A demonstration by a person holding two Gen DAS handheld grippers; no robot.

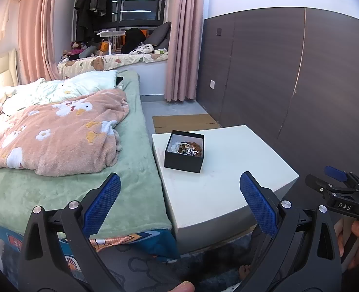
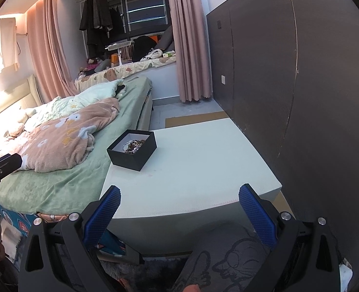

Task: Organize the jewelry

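Beside the bed, a white square table (image 1: pixel 228 170) is holding a small black box of jewelry (image 1: pixel 184 151). Both wide-open, empty tongs, left (image 1: pixel 180 204) and right (image 2: pixel 179 205), are hanging well before it. Jewelry pieces are looking tangled, hard to tell apart.

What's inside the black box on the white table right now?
The black box holds a tangled heap of jewelry: brown beads, silvery pieces and what looks like a silver ring over a white lining. Anything under the heap is covered, and individual pieces cannot be separated.
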